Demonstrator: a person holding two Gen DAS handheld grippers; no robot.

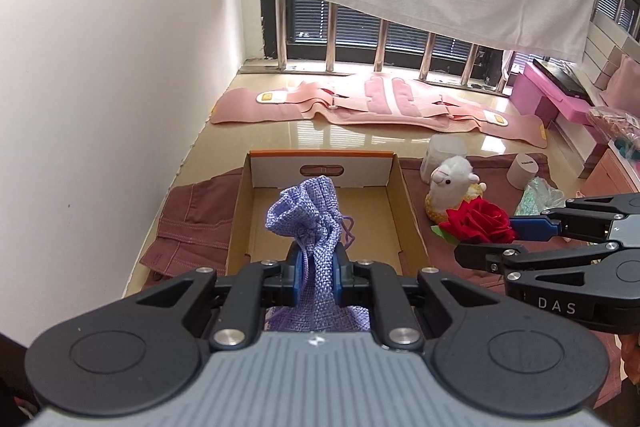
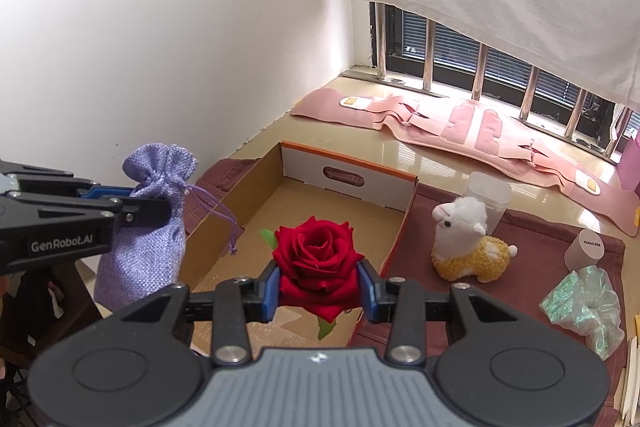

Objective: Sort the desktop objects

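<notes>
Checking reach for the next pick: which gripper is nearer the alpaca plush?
Right. The right gripper, shut on the rose, sits just beside the alpaca plush. The left gripper, shut on the purple pouch, is over the cardboard box, farther off.

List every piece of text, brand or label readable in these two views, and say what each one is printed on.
"GenRobot.AI": on the side of the left tool, right wrist view.
"DAS": on the side of the right tool, left wrist view; the rest of the word is cut off.
Dark print on the small white cylinder: too small and blurred to read.
Yellow tags on the pink garment: no legible text.
</notes>
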